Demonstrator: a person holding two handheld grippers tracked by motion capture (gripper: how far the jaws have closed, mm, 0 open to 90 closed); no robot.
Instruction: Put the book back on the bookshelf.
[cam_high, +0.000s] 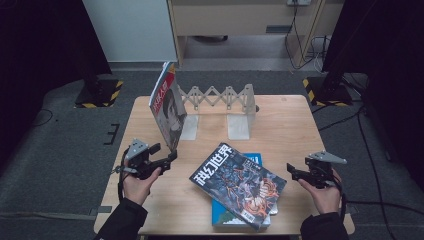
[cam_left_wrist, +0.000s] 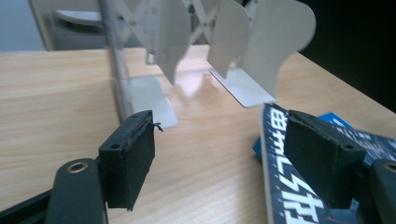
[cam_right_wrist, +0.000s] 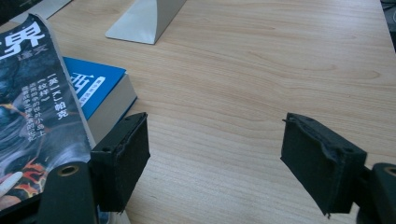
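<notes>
A dark glossy magazine (cam_high: 238, 184) lies askew at lower centre of the tabletop (cam_high: 290, 125), atop a thicker blue book (cam_high: 250, 159). It looks light, floppy and slick, so it is best pinched by the stiffer spine edge. The left hand-held gripper (cam_high: 171, 157) and the right hand-held gripper (cam_high: 292, 171) both stand open and empty either side. Another magazine (cam_high: 167, 106) leans on the white metal folding bookend rack (cam_high: 220, 100).
</notes>
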